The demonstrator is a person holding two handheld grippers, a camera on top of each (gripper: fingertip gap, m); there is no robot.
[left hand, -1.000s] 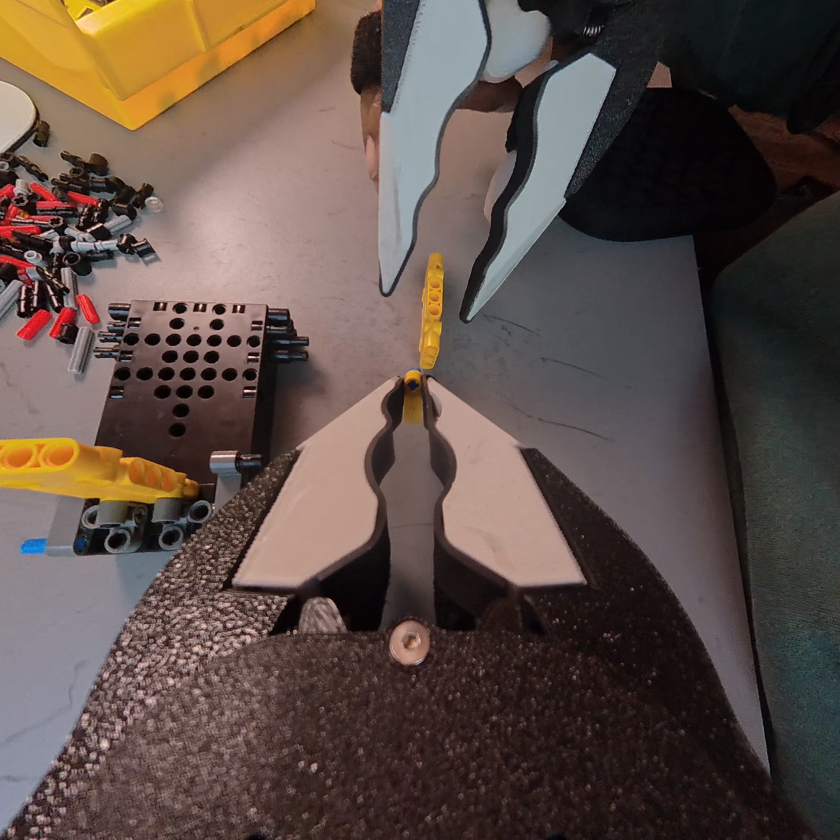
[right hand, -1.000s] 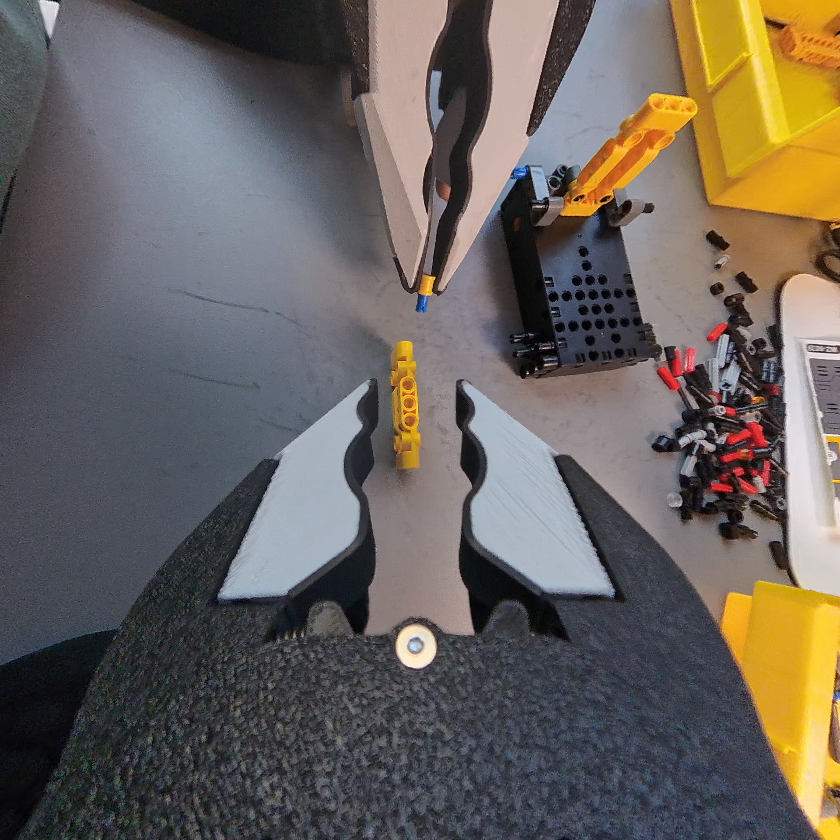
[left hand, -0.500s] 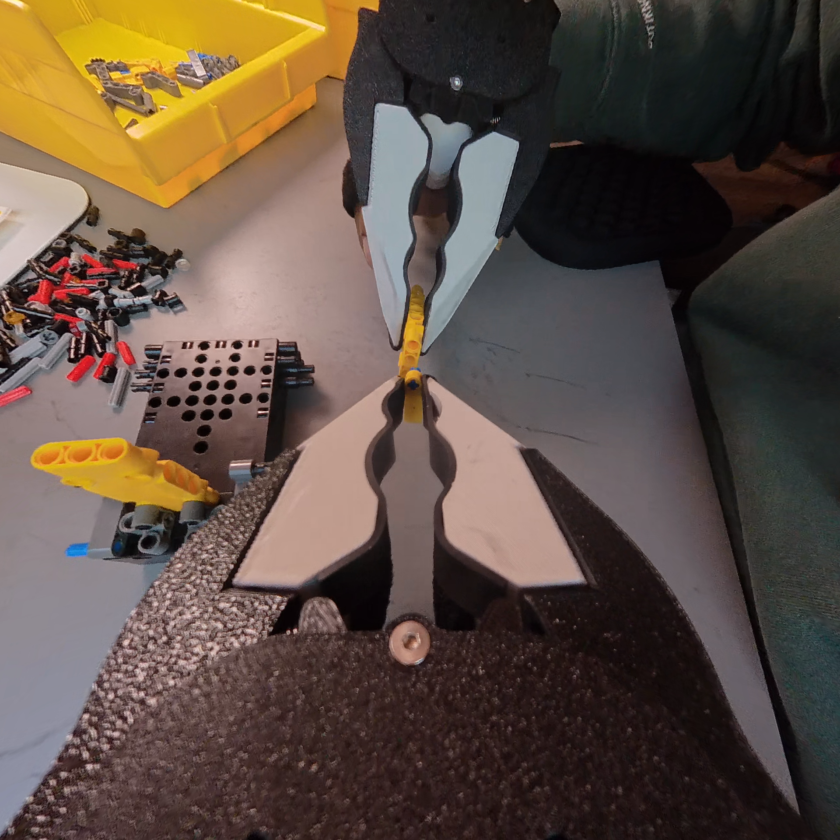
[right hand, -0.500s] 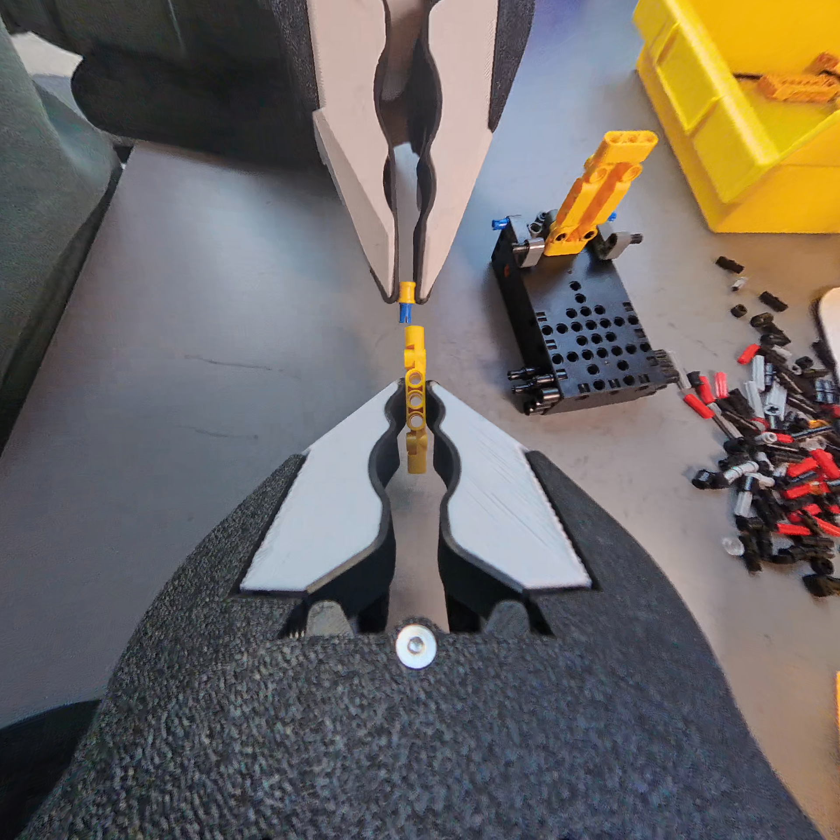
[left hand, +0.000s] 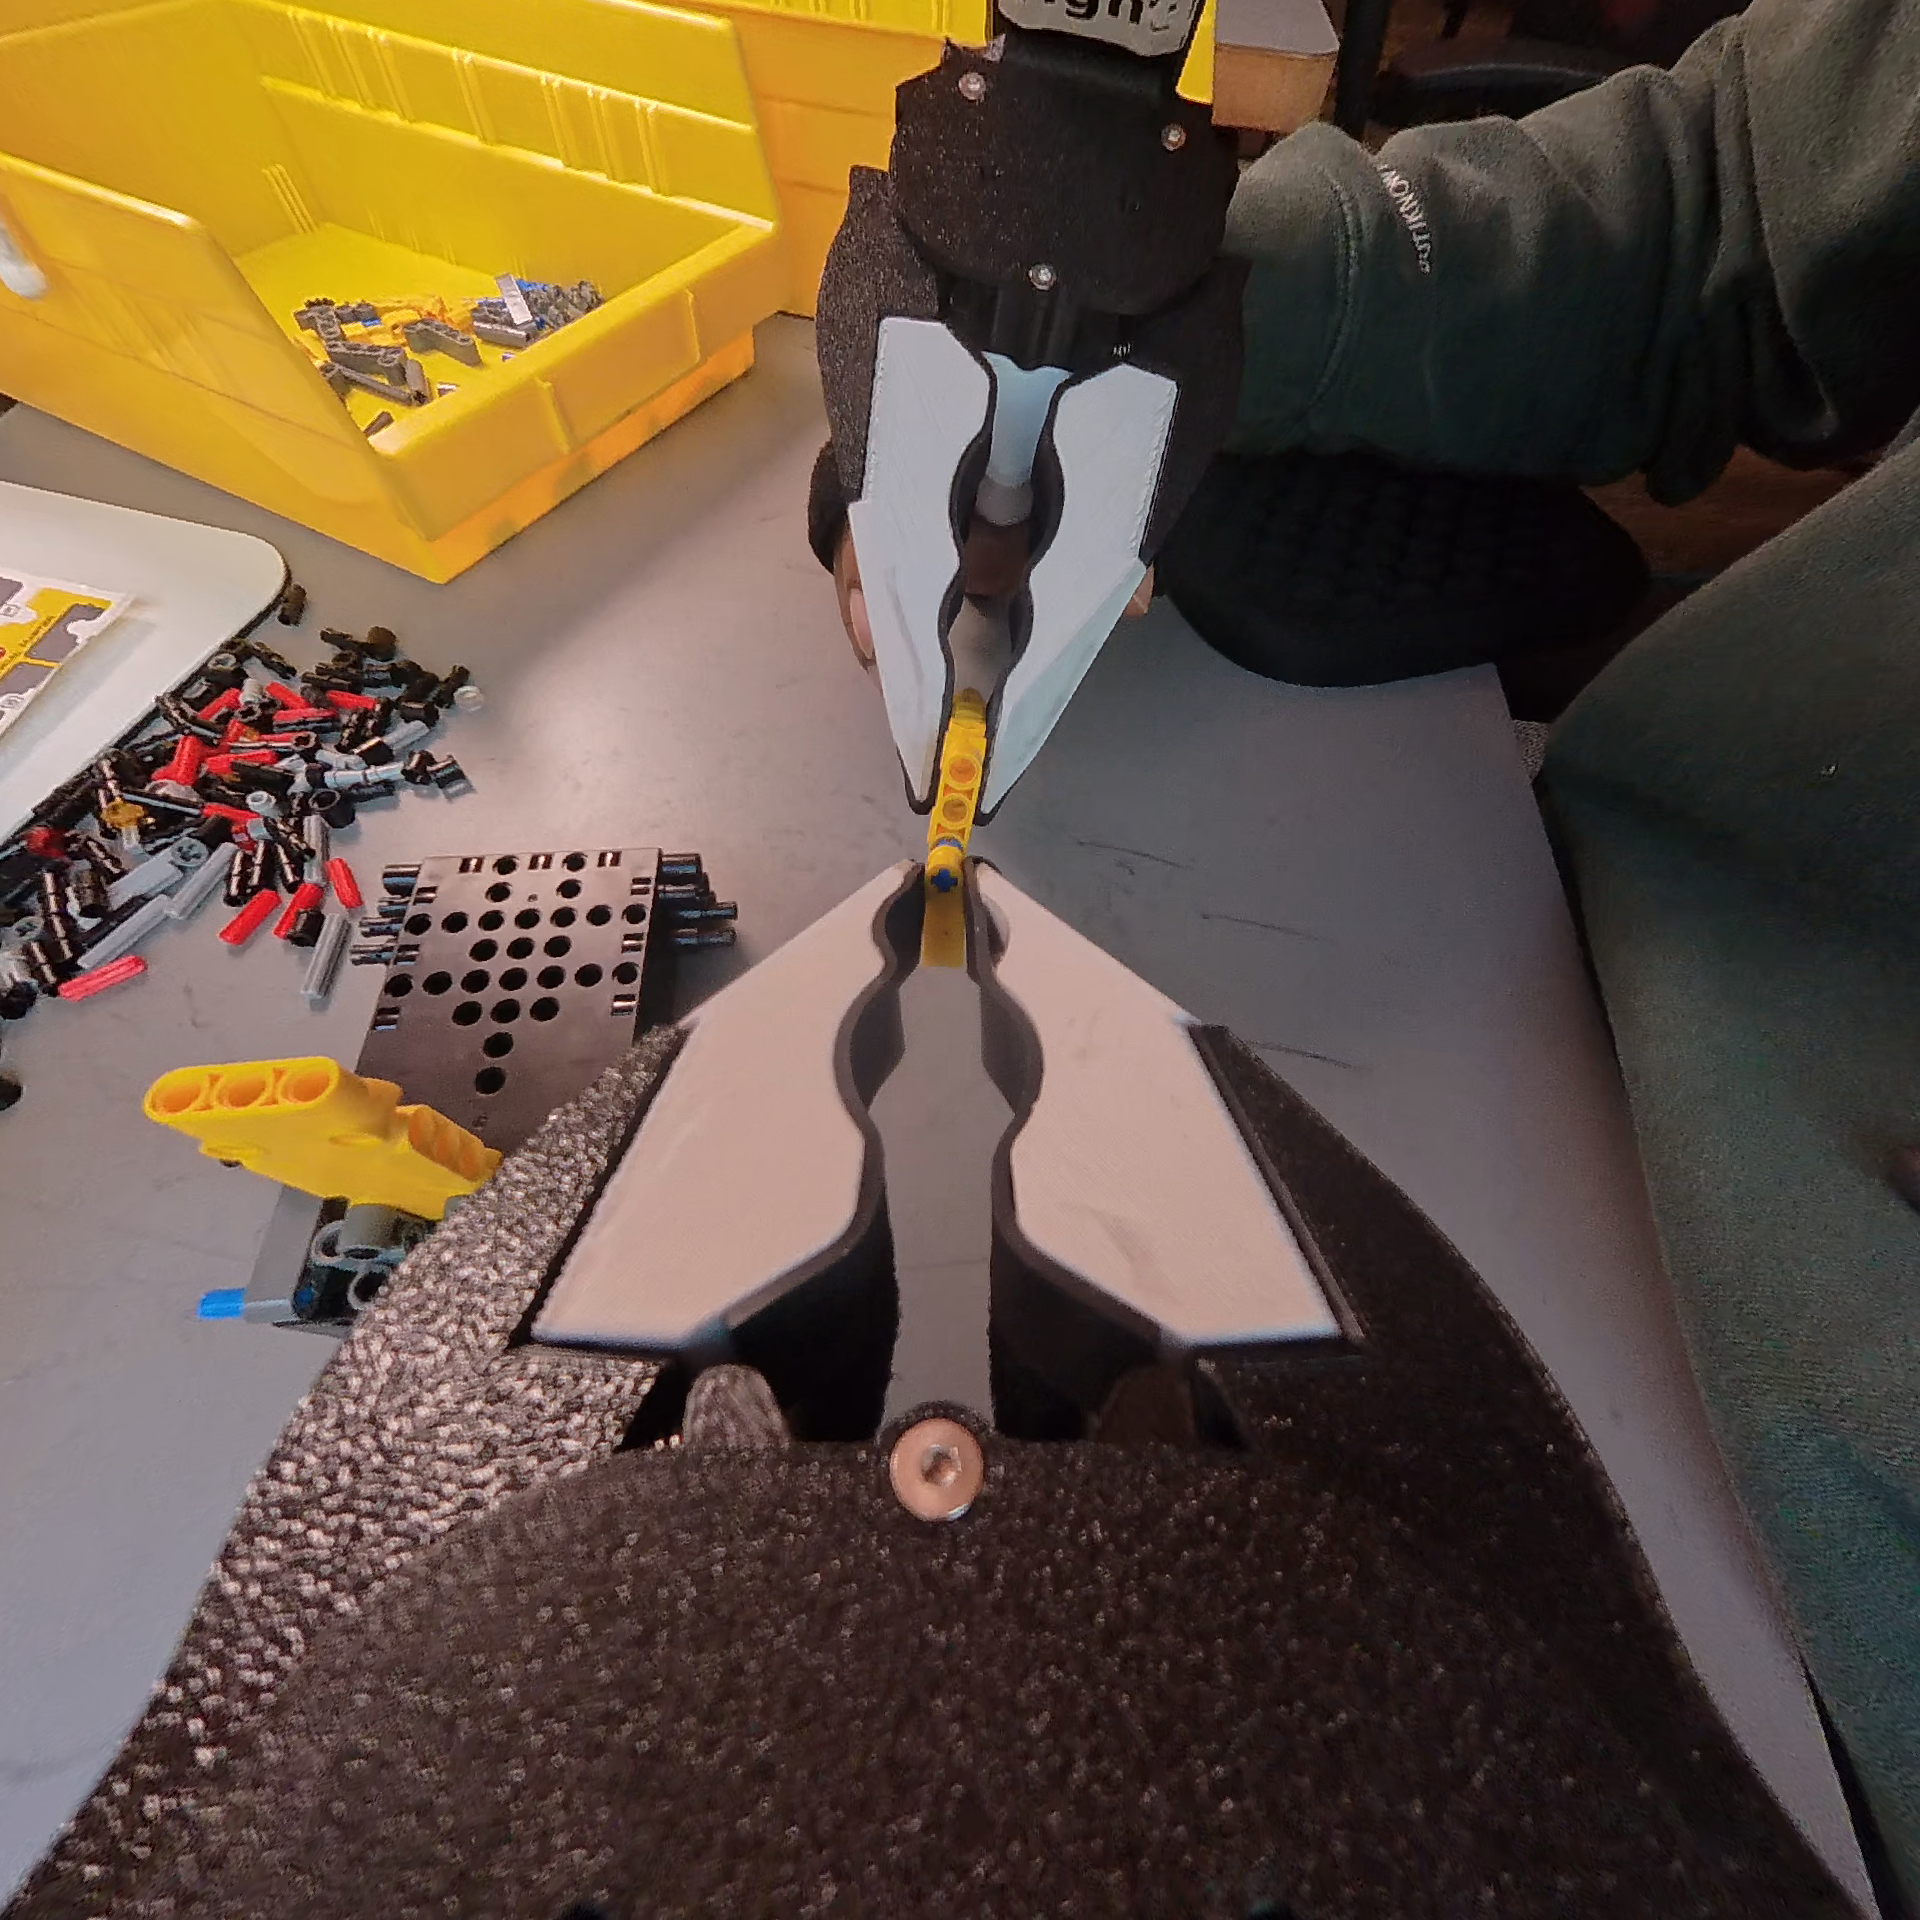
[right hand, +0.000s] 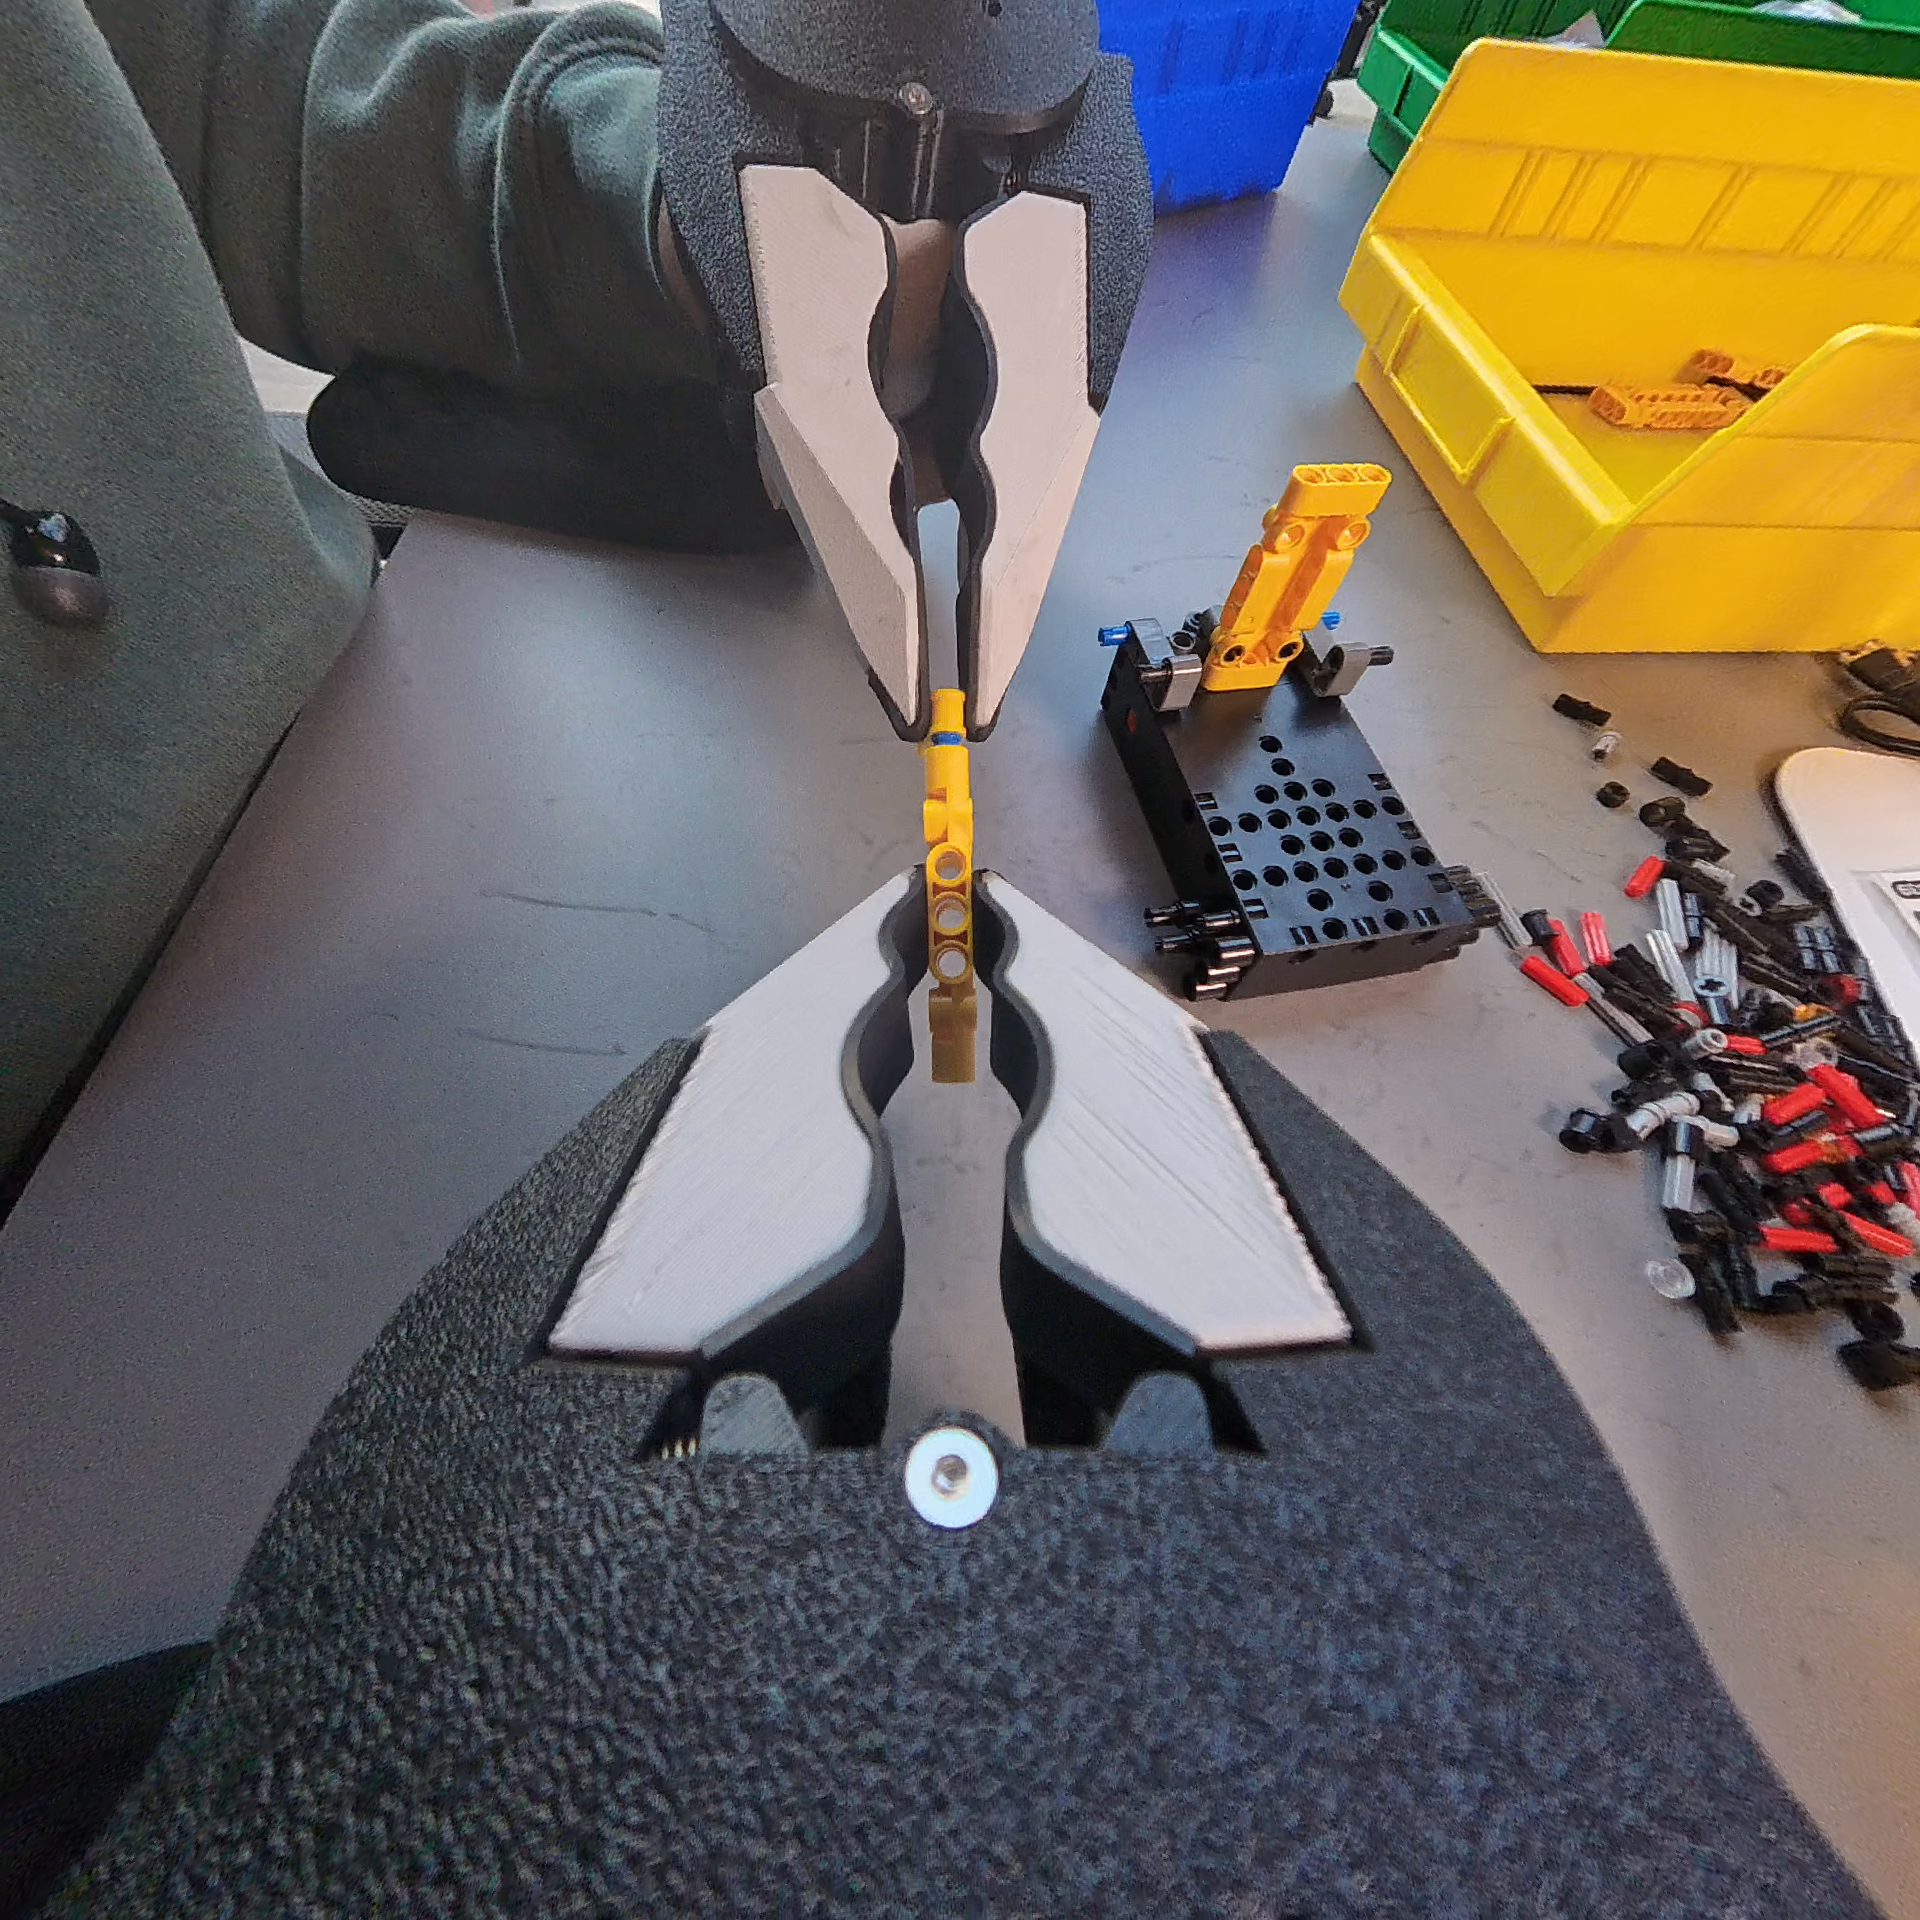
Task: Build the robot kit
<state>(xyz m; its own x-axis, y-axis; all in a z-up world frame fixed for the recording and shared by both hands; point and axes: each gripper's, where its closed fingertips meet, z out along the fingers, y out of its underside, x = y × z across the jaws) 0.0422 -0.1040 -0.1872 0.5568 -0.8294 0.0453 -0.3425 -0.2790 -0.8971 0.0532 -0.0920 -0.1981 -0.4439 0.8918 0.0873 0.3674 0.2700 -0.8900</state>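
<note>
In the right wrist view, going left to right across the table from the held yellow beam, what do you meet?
Yellow beam shut in the right tool → black perforated plate carrying an upright yellow piece → pile of small red, black and grey pins. The yellow bin lies farther back on the right.

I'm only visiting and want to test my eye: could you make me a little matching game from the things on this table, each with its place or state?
Things:
1. yellow beam
2. small yellow pin
3. black plate
4. grey pieces

Places:
A. flat on the table
B. in the yellow bin
C. gripped by the right tongs
D. gripped by the left tongs

Pairs: 1-C, 2-D, 3-A, 4-B
</note>
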